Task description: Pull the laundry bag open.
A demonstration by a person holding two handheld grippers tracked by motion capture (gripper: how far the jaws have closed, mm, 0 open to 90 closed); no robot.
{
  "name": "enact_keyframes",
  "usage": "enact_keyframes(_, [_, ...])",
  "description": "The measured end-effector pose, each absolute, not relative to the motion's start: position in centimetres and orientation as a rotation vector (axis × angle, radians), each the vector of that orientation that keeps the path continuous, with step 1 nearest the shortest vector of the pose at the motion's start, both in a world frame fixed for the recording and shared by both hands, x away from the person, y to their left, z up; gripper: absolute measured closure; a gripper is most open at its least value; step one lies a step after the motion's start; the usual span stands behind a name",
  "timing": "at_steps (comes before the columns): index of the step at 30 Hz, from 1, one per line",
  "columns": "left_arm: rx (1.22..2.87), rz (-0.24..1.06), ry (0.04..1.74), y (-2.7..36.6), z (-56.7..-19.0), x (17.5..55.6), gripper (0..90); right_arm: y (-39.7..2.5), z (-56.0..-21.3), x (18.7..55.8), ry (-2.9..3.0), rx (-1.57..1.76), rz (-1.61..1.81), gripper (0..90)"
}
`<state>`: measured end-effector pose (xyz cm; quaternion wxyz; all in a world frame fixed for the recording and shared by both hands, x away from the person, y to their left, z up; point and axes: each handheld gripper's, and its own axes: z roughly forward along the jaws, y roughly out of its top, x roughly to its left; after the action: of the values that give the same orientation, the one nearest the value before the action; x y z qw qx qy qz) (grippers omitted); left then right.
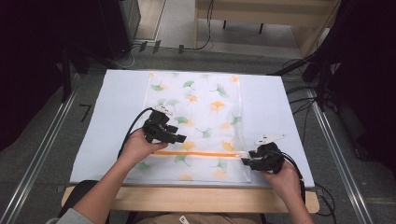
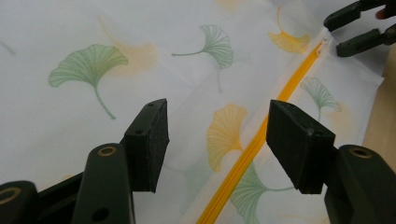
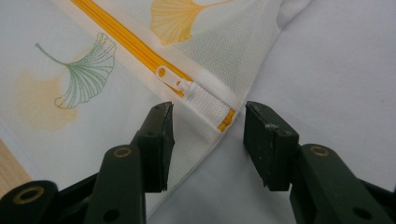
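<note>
- Two tongs, both spread and holding nothing — left tongs (image 1: pixel 181 138) over the bag (image 1: pixel 196 100) on the table, right tongs (image 3: pixel 208 140) at the zip pull (image 3: pixel 173 80).
- Judging by this, I'm about to pinch the pull; next I must close squarely on it while the left pins cloth.
- Pale cover (image 1: pixel 116 116) on the table; grey floor (image 1: pixel 42 140), cables (image 1: pixel 303 100) — dark room.

A: Item on the table (image 1: pixel 116 116)?
B: One white mesh bag (image 1: pixel 196 121), ginkgo-leaf print in green and orange, lying flat; orange zipper (image 1: pixel 198 153) across its near part.
A: Tools?
B: Left gripper (image 1: pixel 180 138) over the zipper's left stretch; right gripper (image 1: pixel 244 161) at the zipper's right end, by the bag's edge.
</note>
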<state>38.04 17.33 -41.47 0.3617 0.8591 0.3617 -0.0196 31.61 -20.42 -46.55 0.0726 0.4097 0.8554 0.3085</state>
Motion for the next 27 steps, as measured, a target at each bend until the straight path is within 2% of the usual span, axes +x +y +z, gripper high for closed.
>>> enact_keyframes(12, [2.205,-0.056,0.913,16.1,-41.8,37.7,36.9,-19.5,-46.6,31.7,2.532,1.202,0.865,64.4])
enact_keyframes(19, [2.177,-0.109,0.896,15.3,-41.9,37.5,36.1,-19.5,-46.6,32.0,2.516,1.291,0.889,78.6])
enact_keyframes(24, [2.176,-0.148,0.89,14.8,-42.1,37.3,38.8,-19.5,-46.5,32.3,2.531,1.319,0.906,84.4])
enact_keyframes(27, [2.193,-0.125,0.876,14.3,-42.1,36.9,40.4,-19.6,-46.5,32.5,2.538,1.352,0.918,85.0])
